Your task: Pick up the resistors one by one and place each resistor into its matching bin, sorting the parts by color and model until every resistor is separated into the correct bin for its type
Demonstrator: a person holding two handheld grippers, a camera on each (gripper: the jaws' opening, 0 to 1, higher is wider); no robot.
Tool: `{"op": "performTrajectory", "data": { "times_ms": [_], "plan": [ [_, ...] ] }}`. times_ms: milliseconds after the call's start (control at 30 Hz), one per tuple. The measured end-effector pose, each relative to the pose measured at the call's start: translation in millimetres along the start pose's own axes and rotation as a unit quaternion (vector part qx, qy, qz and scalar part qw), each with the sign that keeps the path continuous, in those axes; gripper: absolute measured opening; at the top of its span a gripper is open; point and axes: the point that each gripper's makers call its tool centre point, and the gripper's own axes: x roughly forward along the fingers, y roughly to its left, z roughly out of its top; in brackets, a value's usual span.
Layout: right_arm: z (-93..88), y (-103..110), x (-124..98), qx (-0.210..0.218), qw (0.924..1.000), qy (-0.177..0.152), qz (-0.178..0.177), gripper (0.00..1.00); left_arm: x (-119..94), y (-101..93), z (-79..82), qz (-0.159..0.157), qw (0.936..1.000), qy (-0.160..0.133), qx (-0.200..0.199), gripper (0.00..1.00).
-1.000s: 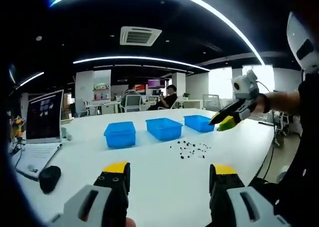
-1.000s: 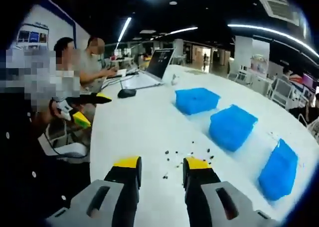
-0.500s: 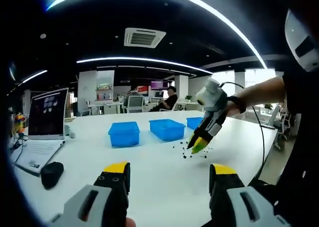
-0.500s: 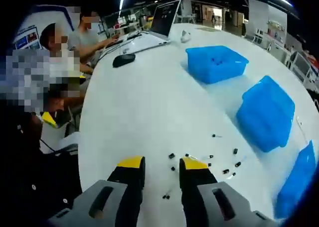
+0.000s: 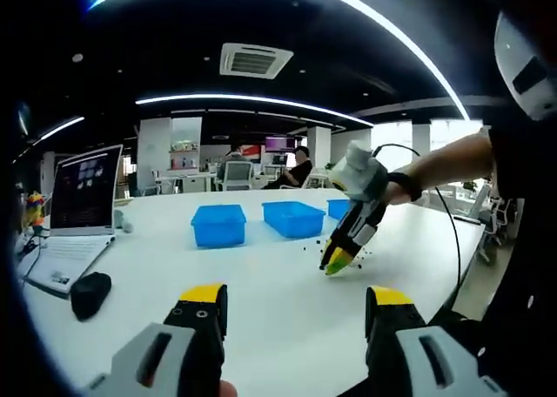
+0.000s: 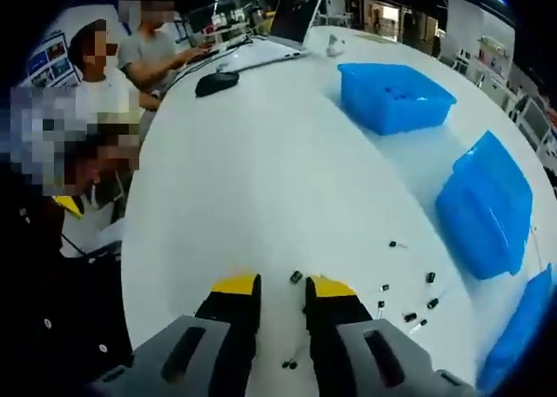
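We see a wide white bench (image 6: pixel 261 179) with much bare surface between its near rim and the 3 blue bins. In the right gripper view the bench edge curves down the left side, with seated people just beyond it. The nearest bin (image 6: pixel 396 97) is open-topped with dark specks inside; the middle bin (image 6: pixel 487 214) sits past it, and the third bin (image 6: pixel 522 332) is cut off by the view's edge. In the left gripper view the same 3 bins stand in a row, and a laptop (image 5: pixel 83 192) and a black mouse (image 5: pixel 87 292) lie well apart from them toward the bench's far left.

The resistors (image 6: pixel 409 314) are tiny dark cylinders with thin leads, scattered on the bench near the middle bin; colours and markings are too small to tell. 1 resistor (image 6: pixel 296 277) lies just beyond the right gripper (image 6: pixel 283 285), whose yellow-tipped fingers stand narrowly apart, low over the bench, and hold nothing that we can see. A few more specks lie between its fingers lower down.

The left gripper (image 5: pixel 296 299) has its fingers wide apart and empty, over bare bench, well away from the bins.
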Motion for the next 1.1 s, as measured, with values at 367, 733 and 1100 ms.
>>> {"op": "performTrajectory", "data": {
  "times_ms": [367,733,1100],
  "plan": [
    [4.7,-3.0,5.7,-0.093,0.9946,0.011,-0.045,0.07,0.3,-3.4,-1.7,-0.002,1.0,0.002,-0.001,0.65],
    [21.3,-1.2,-25.4,-0.065,0.9937,-0.078,-0.047,0.07,-0.2,-4.0,6.5,-0.002,1.0,-0.009,0.0,0.65],
    [14.9,-1.9,-156.2,0.02,0.9313,-0.334,-0.143,0.07,6.8,-6.8,24.3,0.0,0.9997,-0.023,0.012,0.65]
  ]
}}
